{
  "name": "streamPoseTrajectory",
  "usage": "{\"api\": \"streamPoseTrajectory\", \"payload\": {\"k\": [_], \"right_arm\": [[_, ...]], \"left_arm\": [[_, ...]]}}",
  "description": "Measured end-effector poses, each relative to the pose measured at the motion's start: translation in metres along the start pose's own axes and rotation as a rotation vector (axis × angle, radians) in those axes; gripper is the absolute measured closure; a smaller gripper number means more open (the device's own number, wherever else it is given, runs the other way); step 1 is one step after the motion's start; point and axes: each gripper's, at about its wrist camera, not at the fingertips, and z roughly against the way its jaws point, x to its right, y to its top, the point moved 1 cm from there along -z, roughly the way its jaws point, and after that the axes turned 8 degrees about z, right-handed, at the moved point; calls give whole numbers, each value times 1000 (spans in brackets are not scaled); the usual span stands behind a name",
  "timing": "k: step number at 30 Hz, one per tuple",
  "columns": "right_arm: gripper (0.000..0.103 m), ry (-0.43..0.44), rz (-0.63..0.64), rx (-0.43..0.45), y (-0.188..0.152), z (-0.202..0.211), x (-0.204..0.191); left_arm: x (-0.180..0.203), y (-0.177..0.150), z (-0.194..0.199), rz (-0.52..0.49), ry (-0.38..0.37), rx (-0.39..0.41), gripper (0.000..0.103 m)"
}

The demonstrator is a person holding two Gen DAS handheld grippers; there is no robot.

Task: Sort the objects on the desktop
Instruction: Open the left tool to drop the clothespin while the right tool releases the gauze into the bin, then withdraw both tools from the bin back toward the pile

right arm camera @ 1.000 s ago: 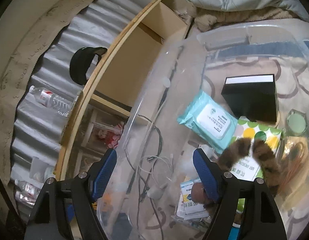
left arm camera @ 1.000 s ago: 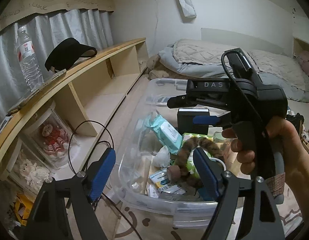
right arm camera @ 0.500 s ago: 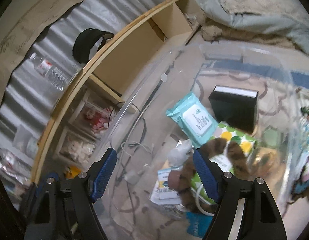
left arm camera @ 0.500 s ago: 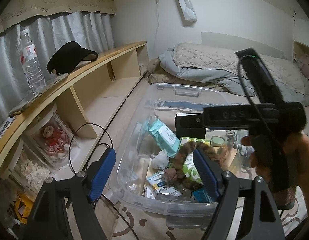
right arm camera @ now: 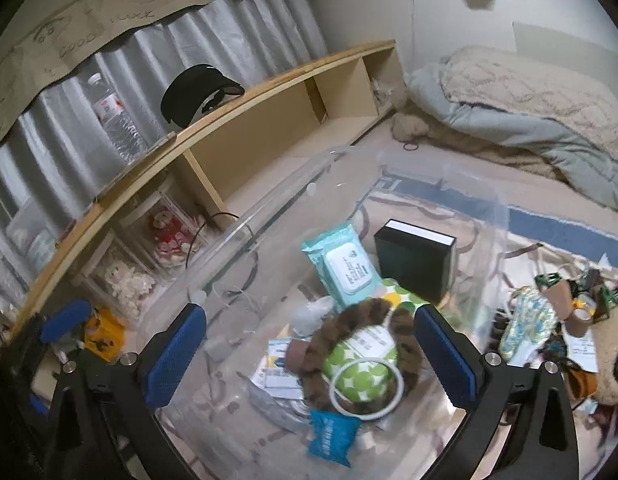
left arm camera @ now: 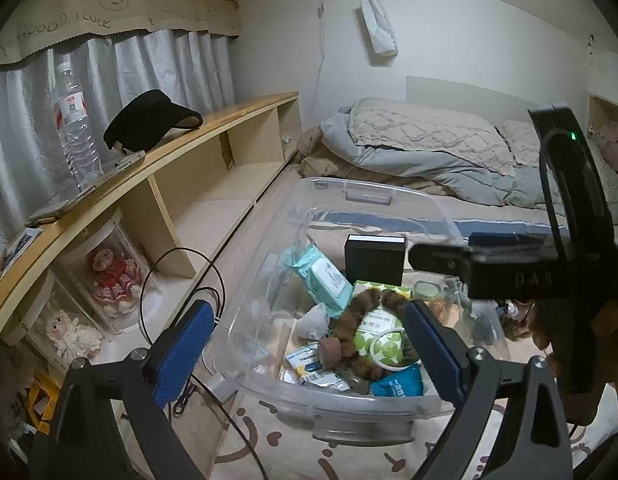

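Both grippers hover over clear storage bin (left arm camera: 269,384), jaws just opened wide, nothing between them: left gripper (left arm camera: 305,352), right gripper (right arm camera: 309,356). Bin holds wet wipes pack (right arm camera: 345,268), black box (right arm camera: 417,260), brown furry headband (right arm camera: 329,344), white ring (right arm camera: 365,384). Lower items blurred, unreadable. Right-side clutter (right arm camera: 549,320) cut off.

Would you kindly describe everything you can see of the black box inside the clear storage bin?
The black box is a squat, rectangular, matte carton, apparently cardboard, with a thin white band along its top edge where the lid seems to meet the base. It looks closed and sits tilted toward the far end of the clear bin. Its near lower edge meets the green polka-dot pack, and the teal wipes pack lies just beside it. Neither tongs touch it.
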Motion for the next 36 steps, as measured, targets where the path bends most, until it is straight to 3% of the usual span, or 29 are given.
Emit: {"api": "streamPoseTrajectory", "payload": {"k": [22,36], "right_arm": [[0,-121,-27,134,-72,100,49],[0,-255,-125,236,-131,174,110]], "left_arm": [[34,-23,37,33,-31,55,6],[93,-46,48,22,-128,86,6]]}}
